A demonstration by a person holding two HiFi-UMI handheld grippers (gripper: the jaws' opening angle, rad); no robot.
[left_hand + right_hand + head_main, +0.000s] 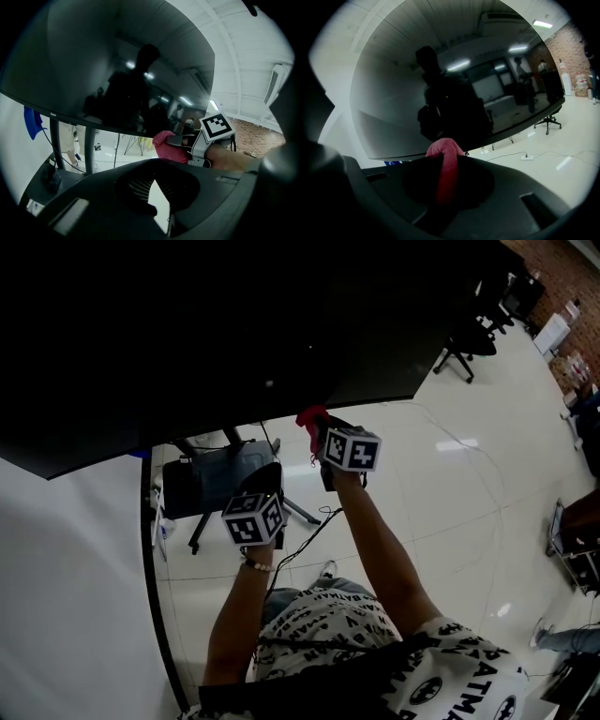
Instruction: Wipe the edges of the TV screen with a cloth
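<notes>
The big black TV screen fills the top of the head view, and its lower edge runs just above both grippers. My right gripper is shut on a red cloth, which it holds up at that bottom edge. In the right gripper view the cloth sticks up between the closed jaws of my right gripper, just in front of the screen. My left gripper hangs lower and to the left, shut with nothing in it. Seen from the left gripper, the red cloth sits under the screen.
Below the screen stands the dark TV stand with its posts. A cable runs over the glossy floor to a power strip. Office chairs stand at the far right. A white wall is at the left, with a blue cloth hanging there.
</notes>
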